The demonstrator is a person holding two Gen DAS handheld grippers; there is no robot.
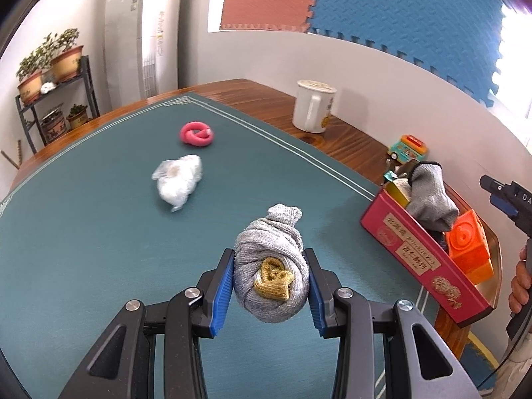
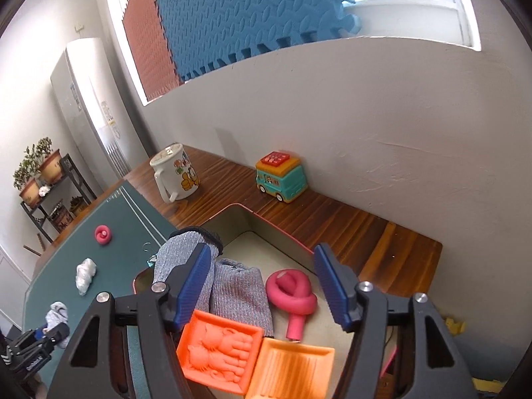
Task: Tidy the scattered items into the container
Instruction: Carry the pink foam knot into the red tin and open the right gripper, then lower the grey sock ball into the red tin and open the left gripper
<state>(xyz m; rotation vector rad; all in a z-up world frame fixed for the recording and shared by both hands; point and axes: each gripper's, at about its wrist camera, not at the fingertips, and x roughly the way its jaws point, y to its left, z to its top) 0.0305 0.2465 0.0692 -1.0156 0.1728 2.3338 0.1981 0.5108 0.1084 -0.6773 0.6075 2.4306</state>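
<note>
The rolled grey sock (image 1: pixel 271 277) sits pinched between the blue pads of your left gripper (image 1: pixel 270 291), lifted above the green tabletop (image 1: pixel 83 249), so you look to be mid-carry. Next, swing it right to the pink box (image 1: pixel 422 259). Your right gripper (image 2: pixel 266 286) hangs spread over that box; move it aside first.

We see a rolled grey knit sock bundle (image 1: pixel 271 272) with a mustard patch raised above the green mat; a crumpled clear plastic bag (image 1: pixel 178 186) and coiled pink foam tube (image 1: pixel 197 134) lie beyond. The pink cardboard box (image 1: pixel 422 262) holds grey cloth (image 2: pixel 239 292), orange blocks (image 2: pixel 219 352) and another pink coil (image 2: pixel 292 294).
</note>
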